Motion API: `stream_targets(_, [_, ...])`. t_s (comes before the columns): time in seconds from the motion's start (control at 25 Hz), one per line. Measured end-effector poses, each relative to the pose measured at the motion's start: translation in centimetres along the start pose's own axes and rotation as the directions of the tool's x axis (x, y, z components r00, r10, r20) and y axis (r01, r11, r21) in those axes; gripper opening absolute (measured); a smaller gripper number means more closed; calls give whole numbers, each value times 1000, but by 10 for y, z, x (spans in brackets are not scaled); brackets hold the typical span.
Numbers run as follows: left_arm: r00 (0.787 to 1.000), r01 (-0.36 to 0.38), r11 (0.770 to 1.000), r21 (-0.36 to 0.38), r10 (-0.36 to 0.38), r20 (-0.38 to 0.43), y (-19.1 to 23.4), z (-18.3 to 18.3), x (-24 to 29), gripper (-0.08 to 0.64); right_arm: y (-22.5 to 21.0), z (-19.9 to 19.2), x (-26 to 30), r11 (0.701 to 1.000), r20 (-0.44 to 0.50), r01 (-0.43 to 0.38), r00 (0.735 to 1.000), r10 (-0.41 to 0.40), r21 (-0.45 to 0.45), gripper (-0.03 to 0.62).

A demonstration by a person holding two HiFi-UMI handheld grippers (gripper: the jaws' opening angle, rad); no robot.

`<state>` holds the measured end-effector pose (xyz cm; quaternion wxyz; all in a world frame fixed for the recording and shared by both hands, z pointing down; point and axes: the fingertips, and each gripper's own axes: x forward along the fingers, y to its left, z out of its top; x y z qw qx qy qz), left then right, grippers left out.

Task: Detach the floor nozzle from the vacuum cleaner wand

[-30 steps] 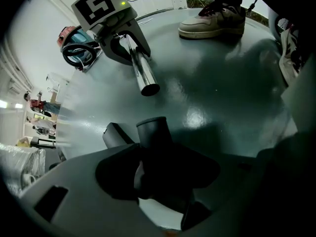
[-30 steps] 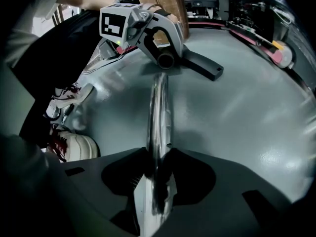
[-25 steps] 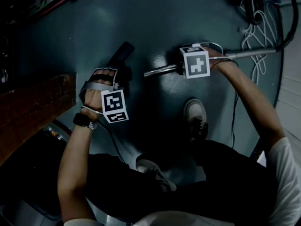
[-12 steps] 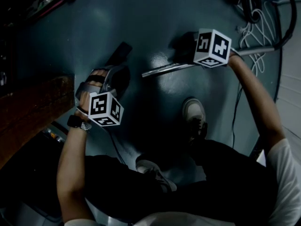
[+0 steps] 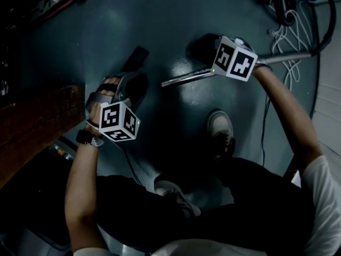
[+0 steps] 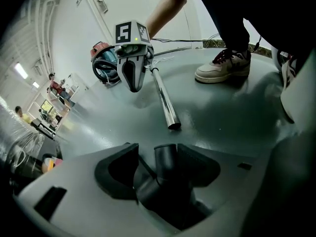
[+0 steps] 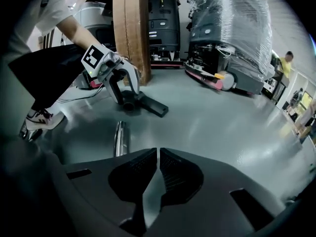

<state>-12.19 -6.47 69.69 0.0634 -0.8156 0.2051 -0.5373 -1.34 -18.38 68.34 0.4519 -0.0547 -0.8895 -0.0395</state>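
A: How does the left gripper (image 6: 157, 151) stand?
B: It pinches the nozzle (image 7: 148, 105) by its neck (image 6: 165, 163). The black tube rises between the jaws with one pad (image 6: 197, 164) flat against it. The elbow below is wedged against the other jaw.
A: Where does the nozzle lie?
B: Its flat head is down on the floor (image 5: 176, 15), stretching away from the gripper, near the foot of a wood board (image 7: 131, 33). The gripper tilts steeply down over it.
A: And the right gripper (image 7: 158, 152)?
B: Its jaws are closing. Only a thin slit shows between the ribbed pads (image 7: 173, 172), and nothing sits in it.
A: So it does not hold the wand (image 6: 164, 102)?
B: No. The wand lies on the floor just beside that gripper, on its own. The head view shows the gripper's cube (image 5: 234, 57) over the tube, a little back from the open end.
A: Is the wand joined to the nozzle?
B: It is not. The shiny open end points toward the left gripper, with bare floor between it and the neck.
A: What lies further out?
B: A shoe (image 5: 220, 128) stands near the wand, on the person's side. The far end of the wand runs off among cables (image 5: 290, 20) at the edge of the floor. Behind the nozzle, past the board, stand dark machines (image 7: 232, 33), one wrapped in clear film.
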Motion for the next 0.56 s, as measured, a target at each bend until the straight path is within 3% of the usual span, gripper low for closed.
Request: stream_targets(0.56, [1000, 21, 1000, -1, -21, -18, -4, -5, 1, 249, 13, -3, 11, 997, -45, -23, 999, 20, -68, 35])
